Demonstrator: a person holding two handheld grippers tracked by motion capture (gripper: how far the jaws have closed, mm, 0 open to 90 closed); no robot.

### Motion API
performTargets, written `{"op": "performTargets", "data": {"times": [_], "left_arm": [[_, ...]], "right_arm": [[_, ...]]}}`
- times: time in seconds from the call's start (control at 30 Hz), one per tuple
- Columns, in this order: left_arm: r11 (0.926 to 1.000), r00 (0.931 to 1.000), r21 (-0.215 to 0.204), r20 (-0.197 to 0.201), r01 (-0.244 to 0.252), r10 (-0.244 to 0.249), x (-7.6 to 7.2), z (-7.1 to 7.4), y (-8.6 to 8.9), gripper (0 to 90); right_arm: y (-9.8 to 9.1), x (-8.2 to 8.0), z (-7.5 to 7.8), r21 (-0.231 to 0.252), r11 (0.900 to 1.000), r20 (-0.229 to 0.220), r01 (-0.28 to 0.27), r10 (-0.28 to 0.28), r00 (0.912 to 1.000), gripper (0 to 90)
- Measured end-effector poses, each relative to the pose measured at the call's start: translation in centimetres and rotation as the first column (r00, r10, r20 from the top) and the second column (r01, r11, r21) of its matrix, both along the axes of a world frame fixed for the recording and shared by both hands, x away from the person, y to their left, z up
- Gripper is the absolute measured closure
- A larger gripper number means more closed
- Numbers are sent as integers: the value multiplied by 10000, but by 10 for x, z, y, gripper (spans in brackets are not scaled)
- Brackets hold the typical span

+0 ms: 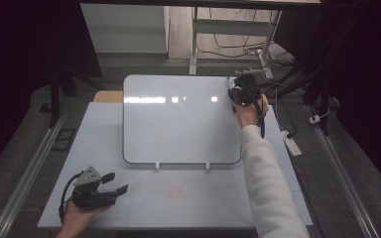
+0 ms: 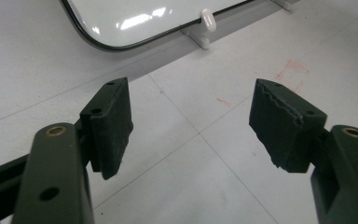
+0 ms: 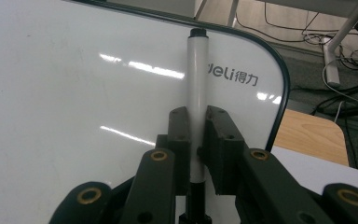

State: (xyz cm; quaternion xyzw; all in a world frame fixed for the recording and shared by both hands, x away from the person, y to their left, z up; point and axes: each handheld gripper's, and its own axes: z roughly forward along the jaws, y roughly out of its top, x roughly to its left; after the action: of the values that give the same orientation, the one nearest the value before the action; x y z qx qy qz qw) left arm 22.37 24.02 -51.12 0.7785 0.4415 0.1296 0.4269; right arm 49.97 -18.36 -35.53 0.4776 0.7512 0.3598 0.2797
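A white-barrelled marker (image 3: 197,88) with black ends stands between the jaws of my right gripper (image 3: 197,116), which is shut on it over a glossy whiteboard (image 3: 74,93). From above, that right gripper (image 1: 234,91) sits at the far right corner of the whiteboard (image 1: 178,119), and the marker (image 1: 229,85) shows as a small pale sliver. My left gripper (image 1: 118,182) rests low near the table's front left, apart from the board. Its jaws stand wide open, with nothing between them, and the left gripper (image 2: 191,107) looks at bare table below the whiteboard's rounded corner (image 2: 121,23).
The whiteboard lies flat on a pale table (image 1: 178,198) with small white feet (image 2: 207,21) along its near edge. Faint red marks (image 2: 291,72) are on the tabletop. A wooden panel (image 1: 108,96) sits at the board's far left. A power strip (image 1: 292,144) and cables lie on the floor to the right.
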Motion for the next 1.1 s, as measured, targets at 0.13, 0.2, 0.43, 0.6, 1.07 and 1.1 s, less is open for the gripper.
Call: {"op": "performTargets", "data": {"times": [0.13, 0.2, 0.43, 0.6, 1.07, 1.1], "left_arm": [[10000, 10000, 16, 9, 39, -39, 0, -1, 0, 306], [10000, 10000, 18, 9, 31, -31, 0, -1, 0, 306], [10000, 10000, -12, -5, -83, 83, 1, -2, 4, 307], [9999, 9999, 4, -47, -107, 107, 2, -3, 5, 306], [9999, 10000, 120, 78, -2, 1, 4, -2, 4, 300], [9999, 10000, 139, 93, 0, -1, 4, -2, 4, 299]], "right_arm": [[-1, -1, 0, 3, 9998, 94, -191, 191, 9998, 747], [-2, -2, 1, -10, 9997, 179, -259, 260, 9995, 732], [-12, -28, 3, 427, 9910, 1032, -1266, 1217, 9872, 607], [-29, -66, -12, 799, 9706, 1388, -2269, 2145, 9668, 545], [-94, -166, -98, 1001, 9263, 1486, -3631, 3470, 9260, 494], [-97, -170, -103, 987, 9255, 1454, -3656, 3500, 9254, 494]]}}
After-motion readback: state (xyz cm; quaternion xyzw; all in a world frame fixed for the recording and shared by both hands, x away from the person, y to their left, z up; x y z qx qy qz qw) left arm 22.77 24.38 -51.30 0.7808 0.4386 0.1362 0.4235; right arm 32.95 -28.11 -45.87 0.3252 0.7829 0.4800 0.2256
